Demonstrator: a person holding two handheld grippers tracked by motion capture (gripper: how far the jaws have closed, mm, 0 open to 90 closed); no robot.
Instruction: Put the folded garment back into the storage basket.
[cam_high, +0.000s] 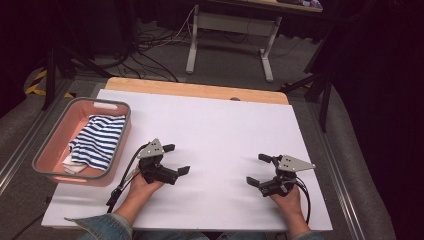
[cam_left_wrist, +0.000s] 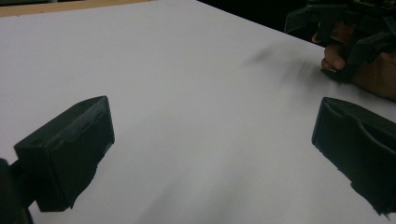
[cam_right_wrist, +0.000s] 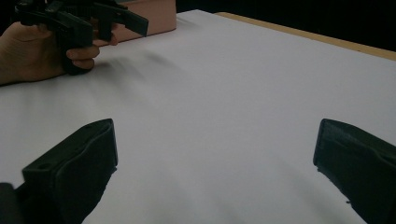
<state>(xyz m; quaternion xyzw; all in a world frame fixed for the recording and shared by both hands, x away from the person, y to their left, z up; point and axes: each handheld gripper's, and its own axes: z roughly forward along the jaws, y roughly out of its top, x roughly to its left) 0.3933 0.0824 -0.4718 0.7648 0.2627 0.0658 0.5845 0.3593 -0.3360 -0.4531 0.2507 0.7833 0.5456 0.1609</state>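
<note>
My left gripper (cam_high: 177, 159) rests low over the white table top (cam_high: 215, 130), left of centre, jaws wide open and pointing right with nothing between them. My right gripper (cam_high: 259, 170) sits at the right near the front edge, open as well, jaws pointing left toward the other. In the left gripper view the open left gripper (cam_left_wrist: 212, 140) frames bare white surface, with the right gripper (cam_left_wrist: 336, 28) and its hand far off at the top right. In the right gripper view the open right gripper (cam_right_wrist: 215, 163) faces the left gripper (cam_right_wrist: 100, 21) at the top left.
A pink basket (cam_high: 50, 140) stands at the table's left edge with a blue-and-white striped cloth (cam_high: 97, 140) lying in it. A wooden strip (cam_high: 200, 90) runs along the far edge. Beyond it are a desk frame (cam_high: 230, 35) and floor cables.
</note>
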